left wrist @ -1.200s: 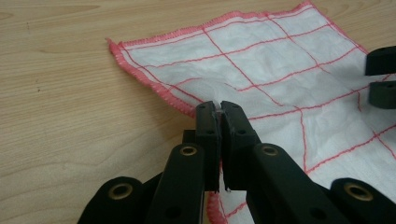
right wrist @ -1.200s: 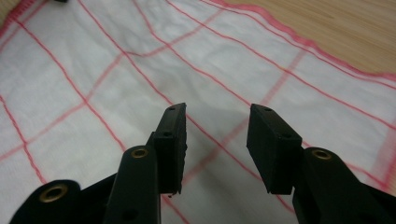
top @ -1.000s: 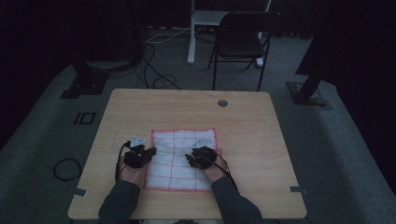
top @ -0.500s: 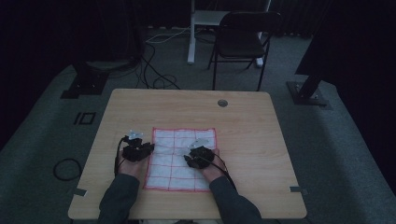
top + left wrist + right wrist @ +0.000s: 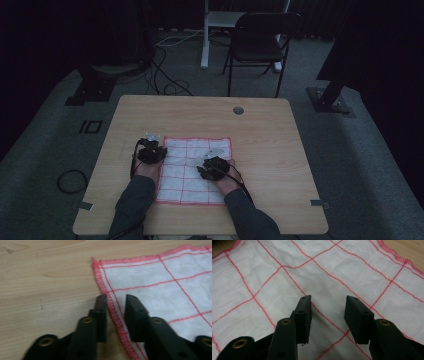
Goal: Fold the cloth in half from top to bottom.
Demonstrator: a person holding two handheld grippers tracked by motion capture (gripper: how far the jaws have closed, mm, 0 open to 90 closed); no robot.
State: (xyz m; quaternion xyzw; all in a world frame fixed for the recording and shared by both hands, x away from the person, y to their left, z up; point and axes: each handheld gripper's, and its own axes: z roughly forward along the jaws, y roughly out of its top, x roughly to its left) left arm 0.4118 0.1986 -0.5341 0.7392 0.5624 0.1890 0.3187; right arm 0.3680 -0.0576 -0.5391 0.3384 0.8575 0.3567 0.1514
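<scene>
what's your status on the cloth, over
Left gripper jaws straddling cloth left hem, just closing, not yet pinching. Right gripper open over cloth middle. Nothing in the way.

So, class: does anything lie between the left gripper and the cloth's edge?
Nothing visible does. The left gripper straddles the red hem of the cloth, one jaw over the bare table, the other over the cloth.

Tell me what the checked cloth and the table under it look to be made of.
Cloth: seemingly thin woven cotton, matte white with a red stitched grid and overlocked red hem; soft creases show in the right gripper view. Table: wood or wood-look laminate, pale, smooth, with printed-looking grain; which one, I can't tell.
</scene>
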